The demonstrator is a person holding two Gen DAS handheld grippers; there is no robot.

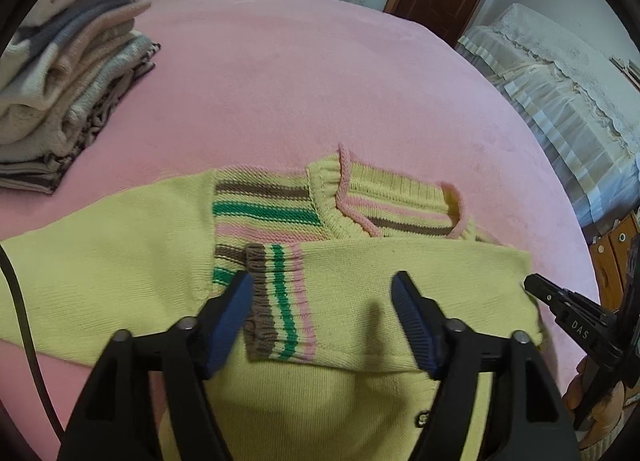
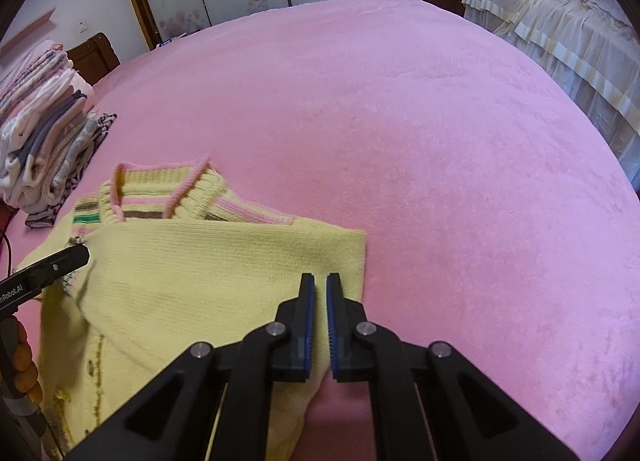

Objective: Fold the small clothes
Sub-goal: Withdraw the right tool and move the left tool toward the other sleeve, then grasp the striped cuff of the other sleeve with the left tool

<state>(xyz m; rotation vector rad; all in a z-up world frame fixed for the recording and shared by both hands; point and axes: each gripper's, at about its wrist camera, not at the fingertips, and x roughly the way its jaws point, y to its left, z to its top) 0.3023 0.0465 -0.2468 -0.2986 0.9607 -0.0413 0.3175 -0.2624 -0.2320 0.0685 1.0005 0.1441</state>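
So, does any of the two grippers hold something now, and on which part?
The right gripper is shut on the yellow knitted sweater, at its folded right edge. The left gripper is open above the striped sleeve cuff, holding nothing.

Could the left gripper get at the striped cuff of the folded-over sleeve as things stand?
Probably yes. The left gripper is open right over the striped cuff, nothing lies on it, and the right gripper is shut at the sweater's far edge.
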